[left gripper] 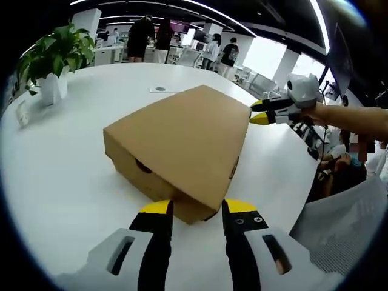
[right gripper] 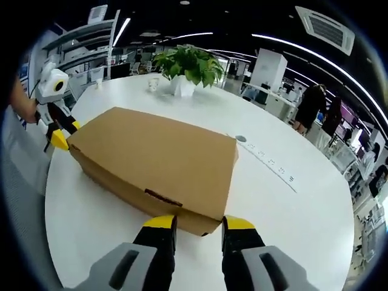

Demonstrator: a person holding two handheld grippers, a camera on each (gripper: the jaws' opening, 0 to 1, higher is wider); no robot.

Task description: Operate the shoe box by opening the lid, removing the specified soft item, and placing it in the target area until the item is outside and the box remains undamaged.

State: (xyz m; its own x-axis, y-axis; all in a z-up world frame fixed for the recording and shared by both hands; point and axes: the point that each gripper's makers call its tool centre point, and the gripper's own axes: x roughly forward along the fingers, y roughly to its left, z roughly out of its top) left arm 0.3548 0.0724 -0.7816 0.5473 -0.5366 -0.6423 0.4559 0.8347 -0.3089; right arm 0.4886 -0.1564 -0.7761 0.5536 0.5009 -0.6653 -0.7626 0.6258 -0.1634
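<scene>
A brown cardboard shoe box [left gripper: 182, 142] lies on the white round table [left gripper: 54, 182] with its lid closed. My left gripper [left gripper: 197, 209] is open at the box's near corner, one yellow tip on each side of that corner. At the far right corner of the box my right gripper [left gripper: 259, 112] reaches in, held by a person's arm. In the right gripper view the shoe box [right gripper: 157, 154] lies just ahead, and my right gripper [right gripper: 199, 223] is open with its tips straddling the near corner. My left gripper [right gripper: 66, 133] shows at the box's far left corner. The soft item is hidden.
A potted plant [left gripper: 54, 51] [right gripper: 185, 63] stands on the table beyond the box. A small round disc [left gripper: 159, 89] [right gripper: 241, 138] and a white strip [right gripper: 273, 162] lie on the tabletop. A white card [left gripper: 23, 112] stands near the plant. People stand far back among desks.
</scene>
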